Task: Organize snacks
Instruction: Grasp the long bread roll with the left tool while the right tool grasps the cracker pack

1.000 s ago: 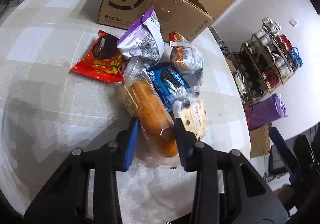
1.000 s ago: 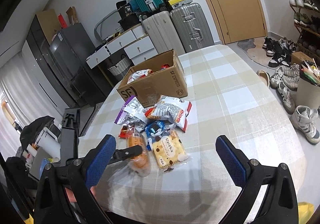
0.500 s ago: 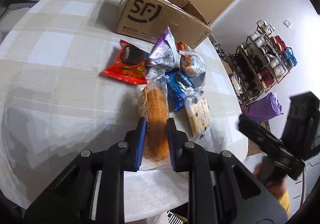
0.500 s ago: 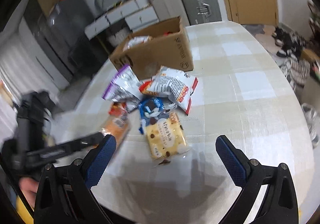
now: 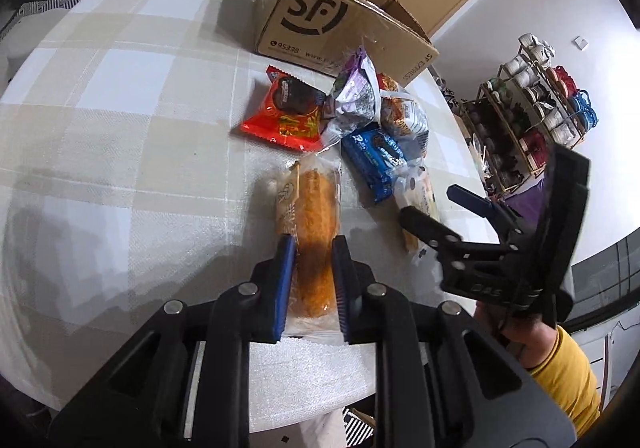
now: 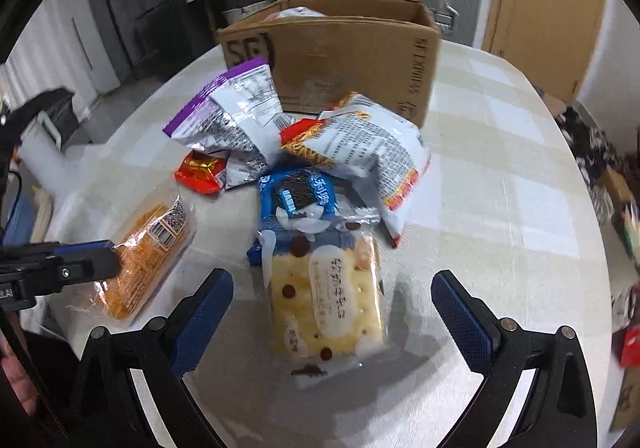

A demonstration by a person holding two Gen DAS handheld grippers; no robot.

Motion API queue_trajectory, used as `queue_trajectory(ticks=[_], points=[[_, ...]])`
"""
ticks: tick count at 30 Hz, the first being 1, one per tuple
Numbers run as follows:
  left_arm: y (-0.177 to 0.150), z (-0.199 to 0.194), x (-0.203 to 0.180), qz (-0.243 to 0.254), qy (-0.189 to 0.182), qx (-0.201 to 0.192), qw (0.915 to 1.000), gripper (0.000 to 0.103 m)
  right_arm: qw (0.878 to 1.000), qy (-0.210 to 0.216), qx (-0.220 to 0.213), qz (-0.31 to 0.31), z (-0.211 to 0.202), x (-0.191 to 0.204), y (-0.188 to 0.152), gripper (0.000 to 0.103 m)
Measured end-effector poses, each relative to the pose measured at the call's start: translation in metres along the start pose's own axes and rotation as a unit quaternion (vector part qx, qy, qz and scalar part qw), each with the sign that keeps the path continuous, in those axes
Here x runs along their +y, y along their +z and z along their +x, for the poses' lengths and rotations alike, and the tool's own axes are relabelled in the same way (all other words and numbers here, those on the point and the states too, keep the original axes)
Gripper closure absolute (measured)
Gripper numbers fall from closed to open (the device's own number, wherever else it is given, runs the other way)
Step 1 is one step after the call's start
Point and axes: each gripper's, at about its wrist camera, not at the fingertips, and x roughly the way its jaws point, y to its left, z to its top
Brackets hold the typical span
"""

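The bench [image 5: 120,95], draped in a checked cloth, is carrying everything, and the cardboard box [image 5: 336,27] is sitting open at its twelve o'clock edge in the left wrist view, with a couple of packets already showing inside. Just in front of the box, the loose snacks are lying in a touching heap: a purple bag [image 6: 236,119] leaning on a white and orange bag [image 6: 368,143], a red packet [image 5: 288,115] at the heap's nine o'clock, and a blue cookie pack [image 6: 296,195] partly tucked under the others.

At six o'clock of the heap, a clear-wrapped cracker pack [image 6: 328,300] is lying flat, touching the blue pack. The right gripper [image 6: 332,308] is hanging over it with its fingers [image 6: 204,308] spread wide on either side, not pressing on it.

The orange bread roll [image 5: 316,207] in its clear wrapper is lying beside the heap, toward eight o'clock in the right wrist view. A second ago the left gripper [image 5: 312,280] had its fingers well apart around the roll; they have just been closing and are now clamped on its near end, the wrapper pinched in. So the roll looks secured and probably ready to be lifted toward the box, while the cracker pack is likely the next pick, needing the right fingers to close first.
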Motion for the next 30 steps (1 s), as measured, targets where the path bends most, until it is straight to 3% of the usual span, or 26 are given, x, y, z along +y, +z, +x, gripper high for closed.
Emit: queue_trajectory(ticks=[2, 5, 12, 15, 21, 26, 30], points=[[0.0, 0.002, -0.002, -0.001, 0.001, 0.0, 1.0, 0.087, 1.0, -0.002, 0.013, 0.0, 0.007, 0.0, 0.0, 0.005], [0.0, 0.006, -0.004, -0.004, -0.002, 0.006, 1.0, 0.086, 0.999, 0.012, 0.029, 0.009, 0.012, -0.004, -0.001, 0.025], [-0.001, 0.018, -0.012, 0.0, 0.016, 0.014, 0.9998, 0.077, 0.999, -0.001, 0.034, -0.01, 0.016, -0.001, -0.002, 0.043], [-0.003, 0.025, -0.016, 0.004, 0.027, 0.019, 0.9994, 0.071, 0.999, 0.005, 0.033, -0.005, 0.016, -0.003, -0.002, 0.044], [-0.004, 0.032, -0.028, 0.021, 0.035, 0.017, 0.999, 0.071, 1.0, 0.012, 0.012, 0.009, 0.006, -0.007, -0.001, 0.044], [-0.007, 0.034, -0.042, 0.047, 0.056, 0.007, 0.9973, 0.074, 1.0, 0.023, 0.006, 0.018, -0.003, -0.006, -0.002, 0.044], [-0.007, 0.028, -0.041, 0.041, 0.05, -0.003, 0.9979, 0.081, 0.999, 0.029, -0.007, 0.022, -0.012, -0.006, -0.002, 0.044]])
